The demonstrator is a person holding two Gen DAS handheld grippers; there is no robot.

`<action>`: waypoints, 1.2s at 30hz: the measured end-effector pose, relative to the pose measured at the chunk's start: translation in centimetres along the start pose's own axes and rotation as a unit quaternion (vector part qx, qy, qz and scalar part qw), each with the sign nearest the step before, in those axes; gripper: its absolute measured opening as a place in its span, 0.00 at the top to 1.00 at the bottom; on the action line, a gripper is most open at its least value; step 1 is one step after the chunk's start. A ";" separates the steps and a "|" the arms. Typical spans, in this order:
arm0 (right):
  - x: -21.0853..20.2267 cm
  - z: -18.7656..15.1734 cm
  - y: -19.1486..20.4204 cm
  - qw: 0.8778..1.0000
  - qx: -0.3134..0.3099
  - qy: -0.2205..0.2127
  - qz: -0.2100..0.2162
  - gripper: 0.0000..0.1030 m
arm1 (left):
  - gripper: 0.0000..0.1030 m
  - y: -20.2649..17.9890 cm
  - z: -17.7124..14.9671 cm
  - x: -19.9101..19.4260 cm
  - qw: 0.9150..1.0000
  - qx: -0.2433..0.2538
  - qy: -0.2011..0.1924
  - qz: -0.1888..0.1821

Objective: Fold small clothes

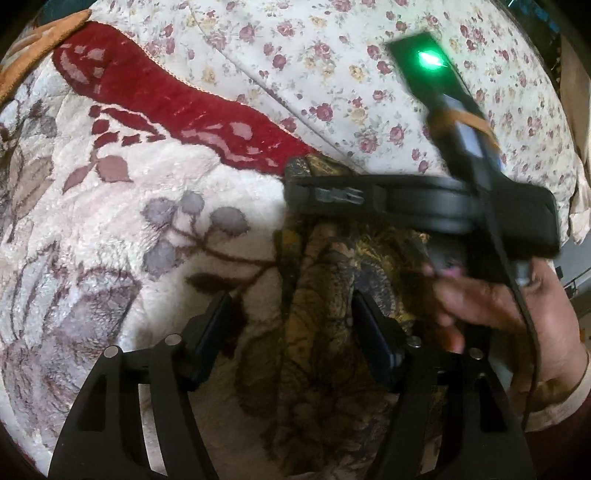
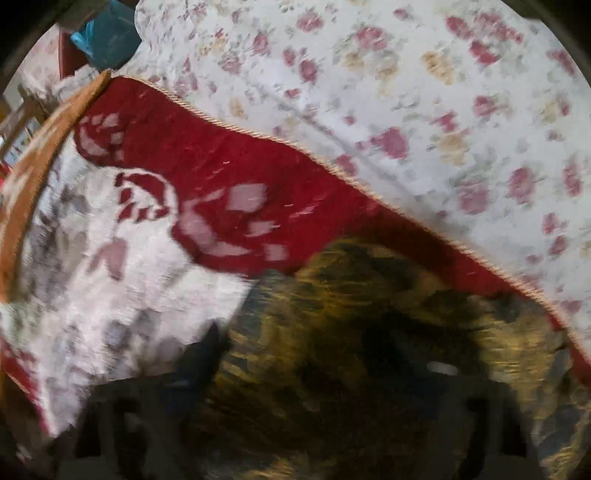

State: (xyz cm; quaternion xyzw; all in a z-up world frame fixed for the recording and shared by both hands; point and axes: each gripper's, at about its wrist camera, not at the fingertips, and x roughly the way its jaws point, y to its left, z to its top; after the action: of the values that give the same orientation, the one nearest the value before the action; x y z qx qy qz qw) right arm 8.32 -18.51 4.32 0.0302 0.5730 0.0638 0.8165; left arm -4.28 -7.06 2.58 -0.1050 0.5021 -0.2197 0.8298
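Observation:
A small yellow-and-dark patterned garment (image 1: 321,295) lies bunched on a white fleece blanket (image 1: 129,221) with a red border. My left gripper (image 1: 291,325) is open, its fingers (image 1: 212,325) straddling the garment's near left part. My right gripper's body (image 1: 424,201) crosses the left wrist view just beyond, over the garment, held by a hand (image 1: 498,306). In the blurred right wrist view the garment (image 2: 369,332) fills the lower frame and covers my right gripper (image 2: 314,387); whether the jaws are open or shut does not show.
A floral sheet (image 1: 332,66) covers the far side beyond the blanket's red border (image 1: 166,92). An orange-brown cloth edge (image 2: 40,166) lies at the far left. A teal object (image 2: 107,33) sits at the top left.

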 end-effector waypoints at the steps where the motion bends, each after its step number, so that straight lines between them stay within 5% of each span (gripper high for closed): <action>1: -0.8 -0.3 -0.8 1.000 0.005 -0.011 0.023 0.50 | 0.32 -0.1 0.0 0.1 1.000 -0.001 0.000 -0.008; 3: -2.1 -0.7 -2.3 0.998 0.024 -0.019 0.056 0.70 | 0.30 -0.4 0.1 0.3 1.000 0.000 -0.002 -0.013; 6: -3.8 -1.1 -3.9 0.994 0.045 -0.037 0.088 0.77 | 0.30 -1.0 0.3 0.4 0.999 0.004 -0.005 -0.042; 9: -4.4 -1.4 -4.3 0.994 0.050 -0.041 0.093 0.78 | 0.33 -1.7 0.4 0.5 0.997 0.011 -0.007 -0.071; 24: -5.5 -1.5 -4.7 0.994 0.045 -0.048 0.091 0.79 | 0.34 -2.0 0.3 1.3 0.999 0.027 0.000 -0.045; 32: -5.9 -1.7 -5.5 0.991 0.066 -0.047 0.104 0.79 | 0.43 -2.6 0.0 0.3 0.992 0.025 -0.004 -0.124; 34: -5.9 -1.3 -5.7 0.989 0.084 -0.046 0.113 0.76 | 0.43 -2.9 0.1 0.2 0.990 0.027 -0.006 -0.137; 35: -5.8 -1.0 -5.7 0.989 0.090 -0.045 0.113 0.59 | 0.43 -3.1 0.0 0.2 0.989 0.027 -0.006 -0.142; 36: -5.8 -0.8 -5.5 0.988 0.095 -0.045 0.111 0.31 | 0.43 -3.2 0.0 0.2 0.989 0.029 -0.005 -0.147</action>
State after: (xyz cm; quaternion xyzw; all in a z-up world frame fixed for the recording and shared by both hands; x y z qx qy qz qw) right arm 6.00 -24.80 8.75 0.1737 0.5320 0.0984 0.8228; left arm -4.99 -9.98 3.69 -0.1546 0.4705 -0.3529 0.7939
